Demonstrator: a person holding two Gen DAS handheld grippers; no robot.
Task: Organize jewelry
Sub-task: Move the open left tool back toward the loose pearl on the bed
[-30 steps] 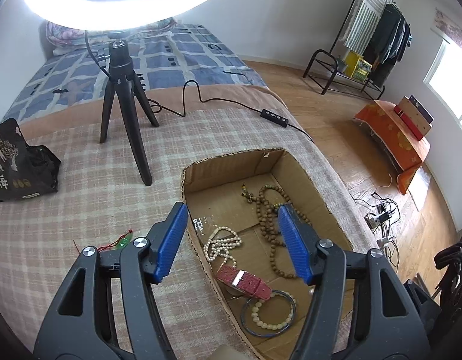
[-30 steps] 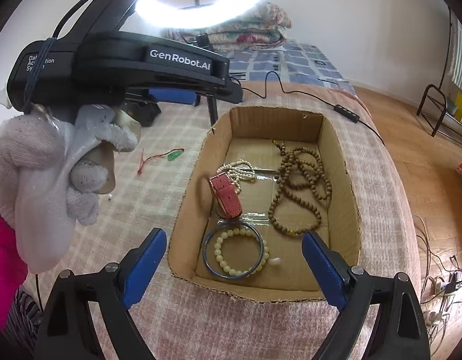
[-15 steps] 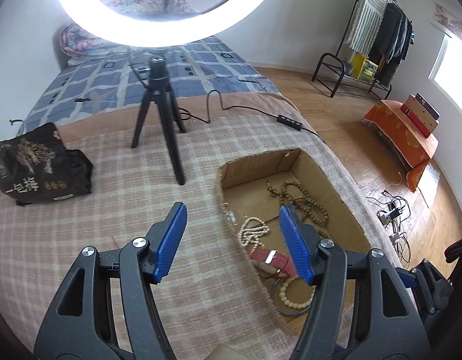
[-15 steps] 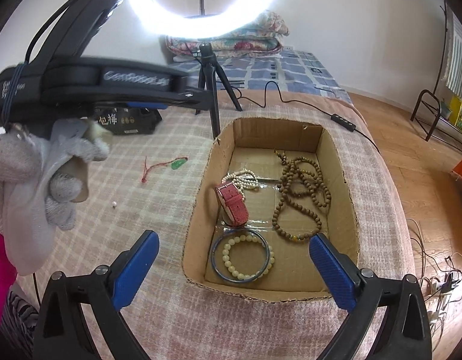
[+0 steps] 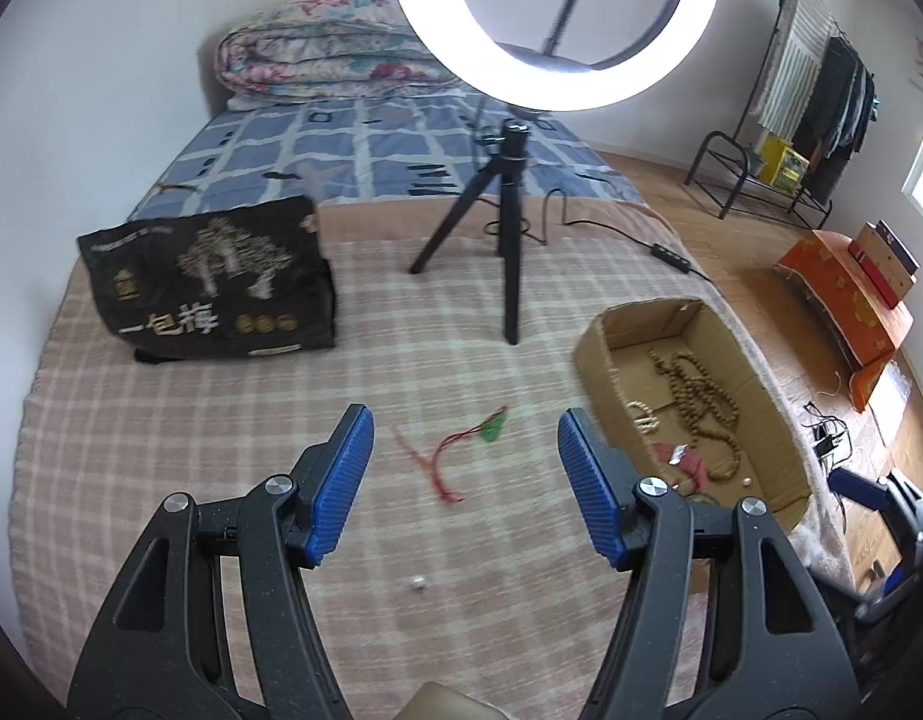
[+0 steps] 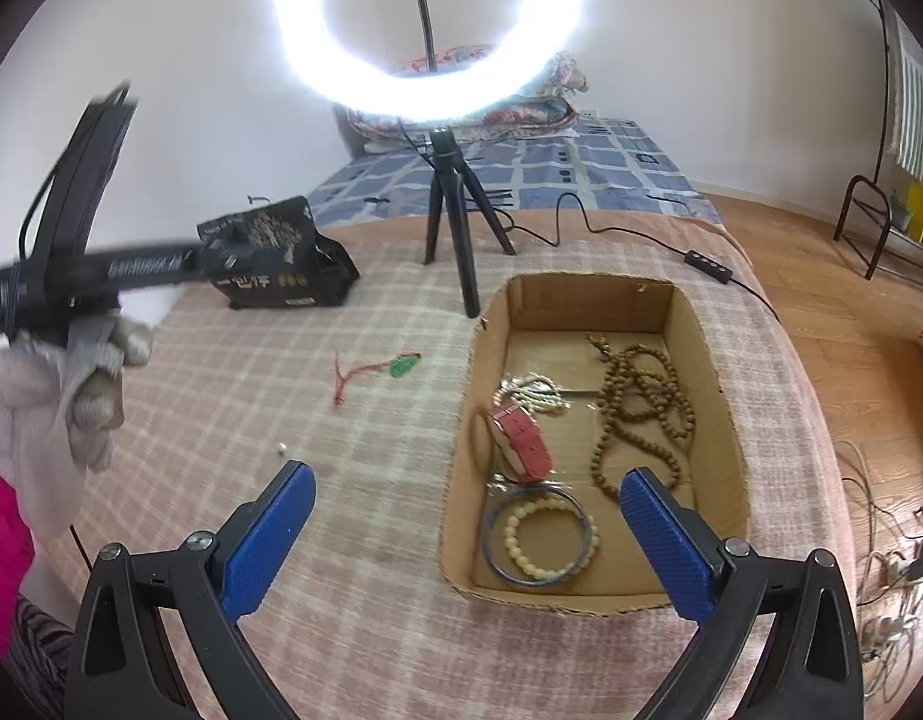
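Over the checked blanket (image 5: 221, 420) I am swinging my left gripper (image 5: 464, 480) away from the cardboard box (image 5: 605, 336), which a moment ago sat right between its fingers and is now off to the right side of its view. Its jaws are standing partly open with nothing between them, and the red cord with the green pendant (image 5: 455, 447) is now lying just ahead of them on the blanket, well apart from the box. A small pale bead (image 5: 417, 583) is sitting closer still, loose on the cloth. My right gripper (image 6: 467, 534) is hovering at the near end of the box, and its jaws have just been opening to their widest, with nothing held. Inside the box the brown bead string (image 6: 641, 396), the white bead string (image 6: 533, 390), the red strap (image 6: 521, 438) and the pale bead bracelet in its dark ring (image 6: 542, 537) are already lying. I am judging that the pendant cord and the stray bead are what is left to gather, and my left gripper is lining up for that.
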